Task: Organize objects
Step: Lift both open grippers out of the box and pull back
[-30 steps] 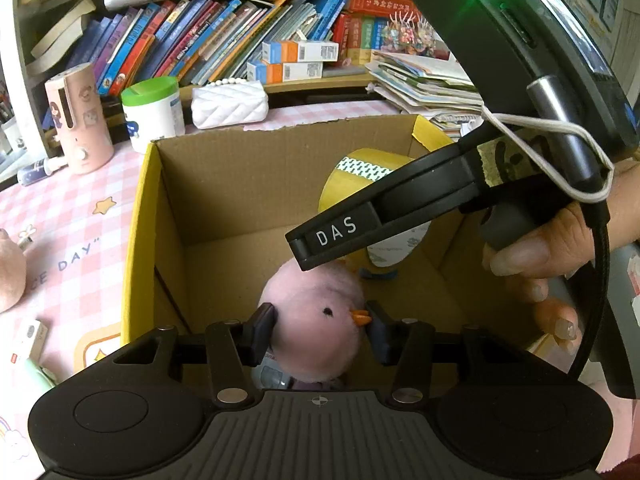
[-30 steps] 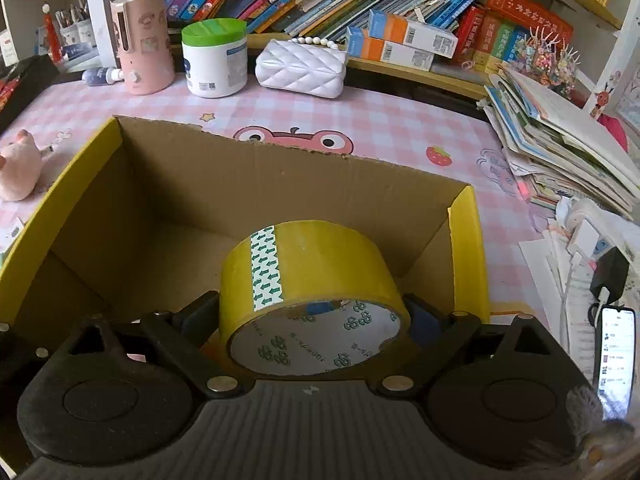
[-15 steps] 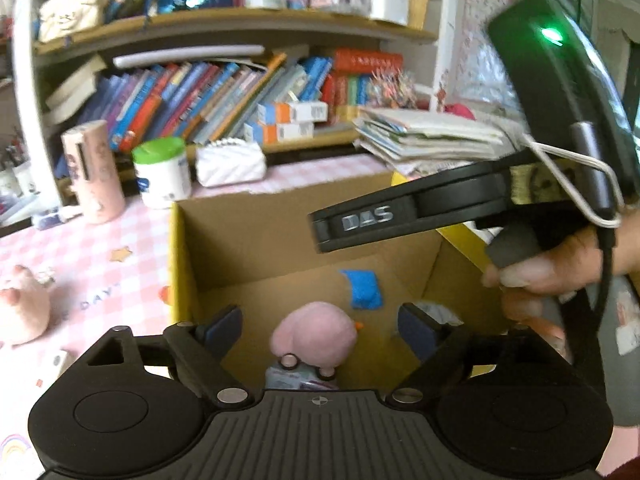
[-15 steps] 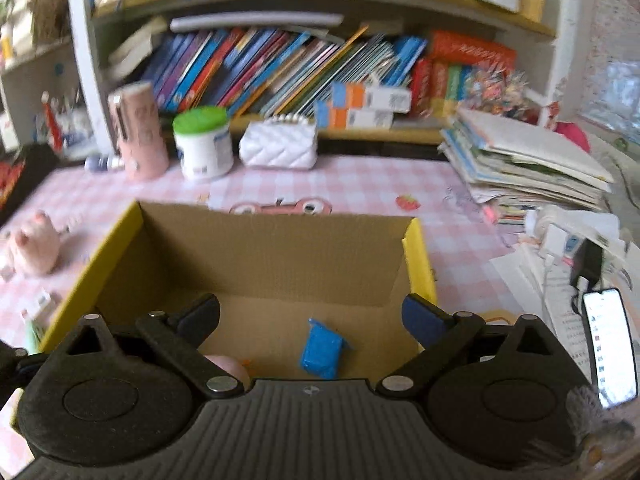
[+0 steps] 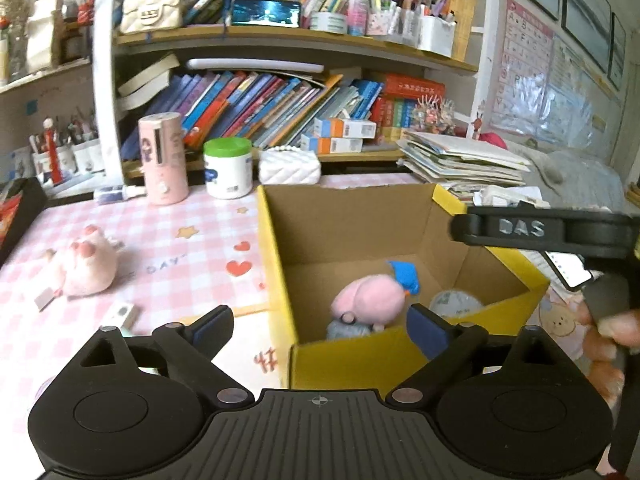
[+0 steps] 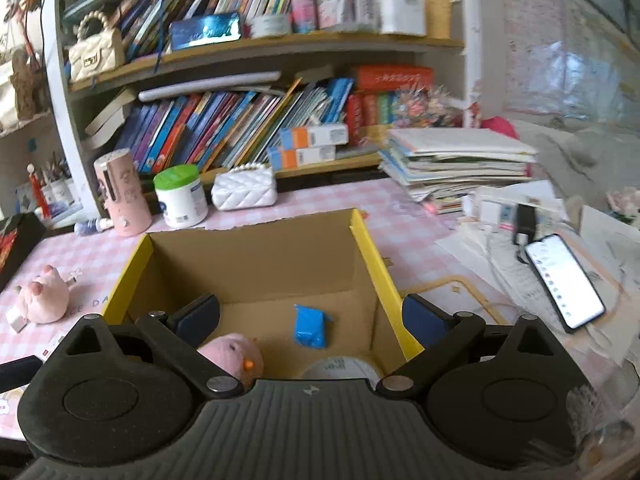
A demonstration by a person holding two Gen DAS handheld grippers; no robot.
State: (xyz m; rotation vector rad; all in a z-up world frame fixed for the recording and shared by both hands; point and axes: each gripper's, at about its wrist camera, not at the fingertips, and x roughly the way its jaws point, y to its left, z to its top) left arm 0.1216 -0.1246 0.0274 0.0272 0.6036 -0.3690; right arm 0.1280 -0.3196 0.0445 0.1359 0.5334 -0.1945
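cardboard box holds pink plush, blue packet at twelve o'clock, tape roll; left gripper fingers opening, right gripper released, both empty.

Left gripper: jaws opening, wide apart, nothing between. Right gripper: jaws wide, empty. Right hand grips handle.

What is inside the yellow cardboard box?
Inside the yellow cardboard box lie a pink plush bird, a small blue packet and a tape roll. Something grey sits under the bird, mostly covered.
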